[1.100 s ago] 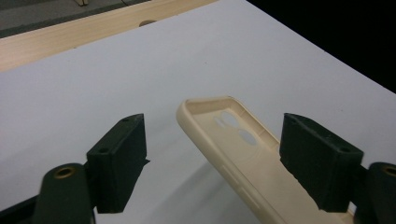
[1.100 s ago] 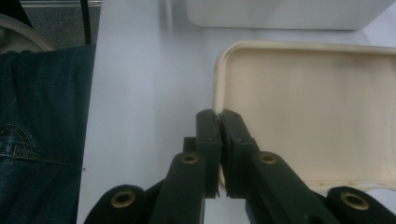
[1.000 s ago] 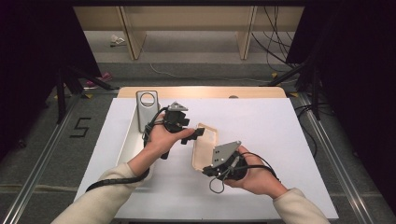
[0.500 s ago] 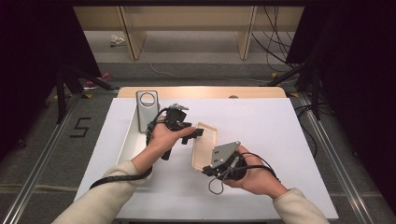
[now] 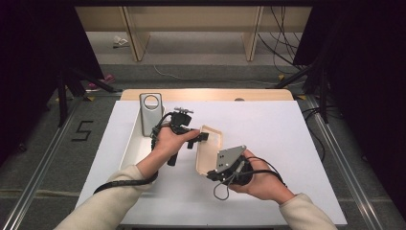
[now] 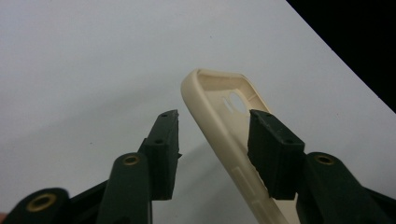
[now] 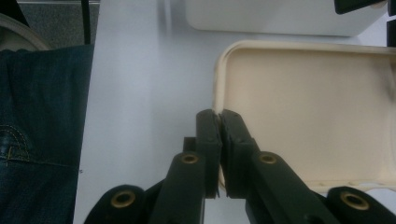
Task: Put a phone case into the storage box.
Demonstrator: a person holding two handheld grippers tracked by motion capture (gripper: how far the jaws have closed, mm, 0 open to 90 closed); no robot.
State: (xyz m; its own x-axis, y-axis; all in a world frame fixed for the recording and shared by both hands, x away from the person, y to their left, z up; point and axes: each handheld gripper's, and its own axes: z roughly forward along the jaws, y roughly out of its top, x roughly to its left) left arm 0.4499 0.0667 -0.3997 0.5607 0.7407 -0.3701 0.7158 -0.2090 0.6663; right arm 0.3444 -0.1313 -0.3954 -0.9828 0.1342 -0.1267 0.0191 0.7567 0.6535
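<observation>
High view: a white table (image 5: 287, 143) stands on grey floor, a wooden shelf unit behind and dark curtains at the sides. A white tray (image 5: 133, 146) at the table's left holds a grey phone case (image 5: 151, 114) propped at its far end. The beige phone case (image 5: 209, 148) lies mid-table, open side up — the right gripper (image 7: 219, 116) pinches its near rim, while the left gripper (image 6: 212, 133), jaws just closing, straddles the far rim without clamping it.
</observation>
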